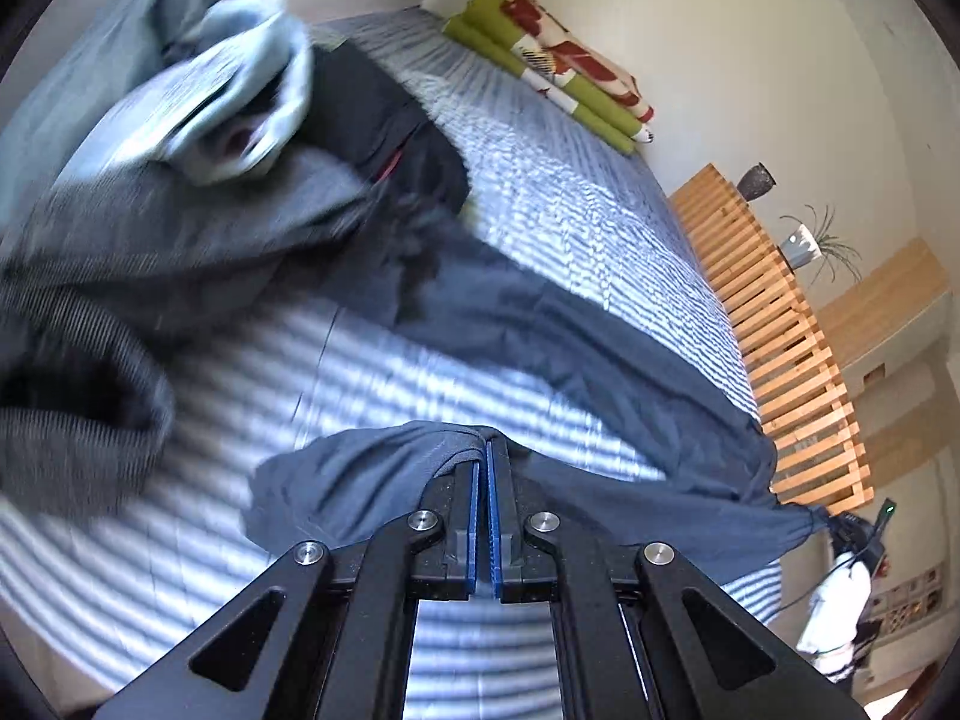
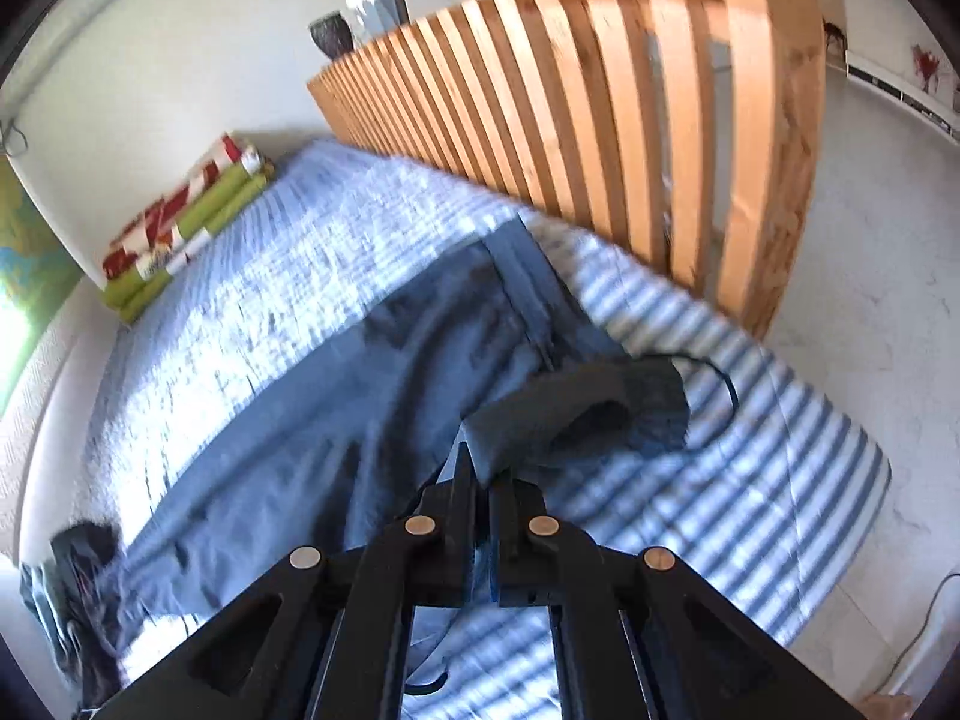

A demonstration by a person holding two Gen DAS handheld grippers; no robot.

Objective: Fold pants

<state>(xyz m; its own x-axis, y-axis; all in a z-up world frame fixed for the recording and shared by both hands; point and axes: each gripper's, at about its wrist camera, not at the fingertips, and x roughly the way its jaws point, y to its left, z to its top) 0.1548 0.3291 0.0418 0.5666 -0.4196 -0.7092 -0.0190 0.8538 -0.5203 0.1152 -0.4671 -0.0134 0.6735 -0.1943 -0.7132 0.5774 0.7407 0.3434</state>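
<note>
Left wrist view, my left tool: my left tool point(image 1: 483, 456) is clamped narrow on a gathered edge of the blue pants point(image 1: 540, 324), its blue pads pressed together with a bunch of cloth between them, because I need that end off the bed to carry it over.

Left wrist view, pants: the fabric runs from my pads out to the right, where my right tool point(image 1: 852, 531) pinches the other corner at the bed's right edge; the span between us hangs in a shallow sag, so I judge we are holding one end of the garment taut between both hands.

Left wrist view, surroundings: a heap of other clothes point(image 1: 198, 138) lies far left on the striped bed cover point(image 1: 570, 192), set apart from the work; folded green and red linens point(image 1: 564, 66) sit at the far edge by the wall.

Right wrist view, my right tool: my right tool point(image 2: 483, 480) is likewise closed tight on a fold of dark cloth near the waistband and its drawstring point(image 2: 714, 378).

Right wrist view, pants: the legs point(image 2: 336, 396) trail away to the lower left across the bed, still lying flat, beside the slatted wooden headboard point(image 2: 630, 120).

Next step, my reading: bring the held end over toward the far end; the risk is cloth slipping from a thin pinch.
</note>
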